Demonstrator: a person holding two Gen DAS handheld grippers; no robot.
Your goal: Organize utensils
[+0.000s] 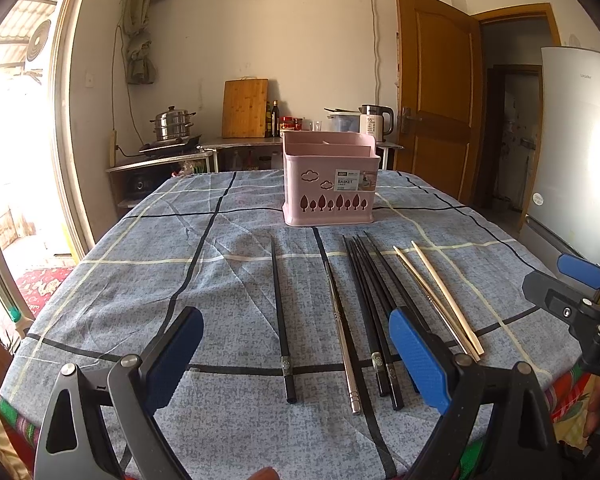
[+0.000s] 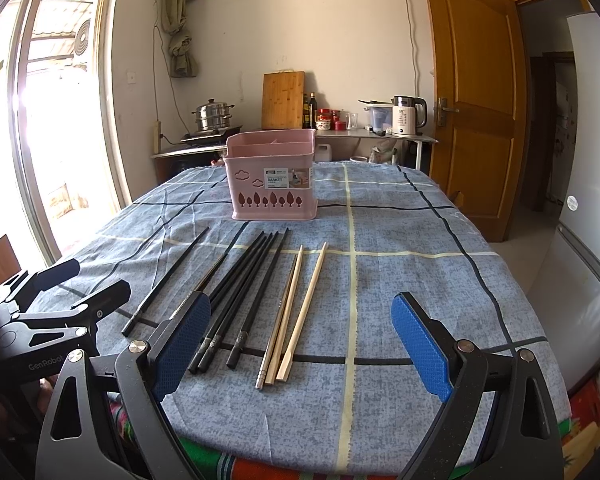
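Several chopsticks lie in a row on the blue checked tablecloth (image 1: pixel 140 272): a lone black one (image 1: pixel 281 320), a metal one (image 1: pixel 342 336), a bunch of black ones (image 1: pixel 370 300) and pale wooden ones (image 1: pixel 444 300). They also show in the right wrist view: black ones (image 2: pixel 244 288), wooden ones (image 2: pixel 300 308). A pink utensil basket (image 1: pixel 329 178) stands upright behind them, also in the right wrist view (image 2: pixel 271 174). My left gripper (image 1: pixel 296 356) is open and empty above the near ends. My right gripper (image 2: pixel 300 344) is open and empty, to the right of the left one.
A counter along the back wall holds a steel pot (image 1: pixel 173 123), a cutting board (image 1: pixel 245 108), bottles and a kettle (image 1: pixel 376 120). A wooden door (image 1: pixel 436 92) stands open at right, next to a fridge (image 1: pixel 576 152). A bright glass door is at left.
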